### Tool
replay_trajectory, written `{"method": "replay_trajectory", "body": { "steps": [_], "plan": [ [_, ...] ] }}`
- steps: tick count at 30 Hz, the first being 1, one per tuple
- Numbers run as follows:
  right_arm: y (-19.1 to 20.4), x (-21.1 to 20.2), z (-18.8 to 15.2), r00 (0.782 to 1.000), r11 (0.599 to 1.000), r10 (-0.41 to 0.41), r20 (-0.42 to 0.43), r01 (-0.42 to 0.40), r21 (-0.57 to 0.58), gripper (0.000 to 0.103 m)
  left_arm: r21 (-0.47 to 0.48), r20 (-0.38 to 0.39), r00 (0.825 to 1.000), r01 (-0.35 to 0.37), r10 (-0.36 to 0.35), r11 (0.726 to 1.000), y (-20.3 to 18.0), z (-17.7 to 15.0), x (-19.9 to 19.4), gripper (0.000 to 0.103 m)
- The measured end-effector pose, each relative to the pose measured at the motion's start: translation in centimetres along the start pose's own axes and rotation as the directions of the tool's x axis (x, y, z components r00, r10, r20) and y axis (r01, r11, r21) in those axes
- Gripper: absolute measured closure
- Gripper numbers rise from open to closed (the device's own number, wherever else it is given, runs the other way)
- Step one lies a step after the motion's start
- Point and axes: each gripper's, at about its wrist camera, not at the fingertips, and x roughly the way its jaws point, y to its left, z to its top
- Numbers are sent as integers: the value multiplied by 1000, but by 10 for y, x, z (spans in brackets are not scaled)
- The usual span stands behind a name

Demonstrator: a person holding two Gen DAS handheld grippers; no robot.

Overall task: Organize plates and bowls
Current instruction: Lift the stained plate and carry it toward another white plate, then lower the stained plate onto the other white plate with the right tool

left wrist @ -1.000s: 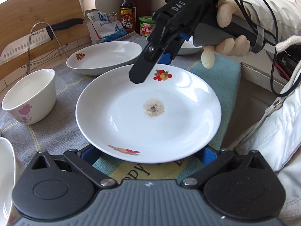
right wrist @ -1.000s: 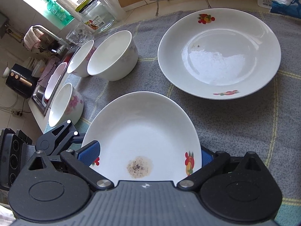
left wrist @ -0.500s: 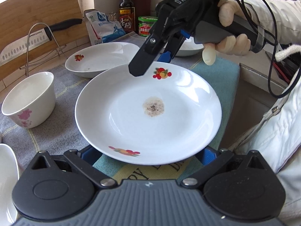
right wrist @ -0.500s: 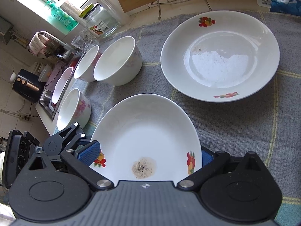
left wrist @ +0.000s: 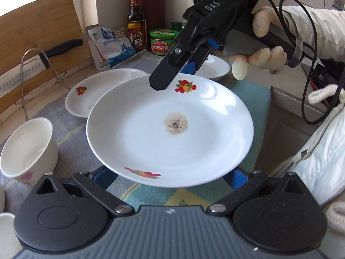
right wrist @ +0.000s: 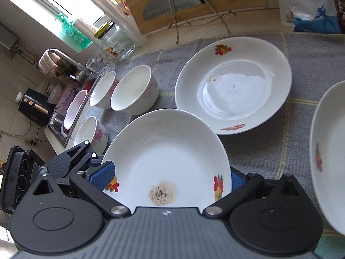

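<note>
- A stained plate (left wrist: 170, 133) sits mid-frame in the left wrist view, lifted clear of the counter (left wrist: 64, 129) and held between two grippers from opposite rims.
- The left gripper (left wrist: 170, 177) reaches under the plate's near rim at the bottom of that view; its blue fingers (left wrist: 103, 176) stand wide, one at either side of the rim. Whether they press on the plate or only cradle it, I cannot tell.
- The right gripper (left wrist: 179, 73) comes in from the upper right, held by a gloved hand (left wrist: 265, 43). One dark finger lies over the far rim beside the fruit print; its fingers look narrow, as if pinching the rim, though the lower one is mostly hidden.
- Judged from the layout, little is sorted yet: no stack of plates shows anywhere.
- A second plate (right wrist: 232, 84) lies alone on the grey cloth (right wrist: 301, 129), upper centre of the right wrist view, and a third plate (right wrist: 327, 151) shows at the right edge.
- Four bowls (right wrist: 131, 90) stand separately at centre left of that view, near the sink (right wrist: 58, 120), none nested.
- What seems left: set the carried plate onto another, gather the third, then nest the bowls.
</note>
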Motion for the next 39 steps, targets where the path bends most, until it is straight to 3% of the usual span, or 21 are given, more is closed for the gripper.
{"method": "replay_trajectory", "body": {
  "steps": [20, 39],
  "plan": [
    [-93, -87, 11, 993, 997, -69, 100, 65, 43, 0, 69, 3, 997, 75, -75, 995, -20, 90, 87, 1],
    [-174, -116, 14, 986, 992, -81, 145, 66, 108, 0, 82, -46, 995, 94, -90, 992, -36, 139, 153, 1]
  ]
}}
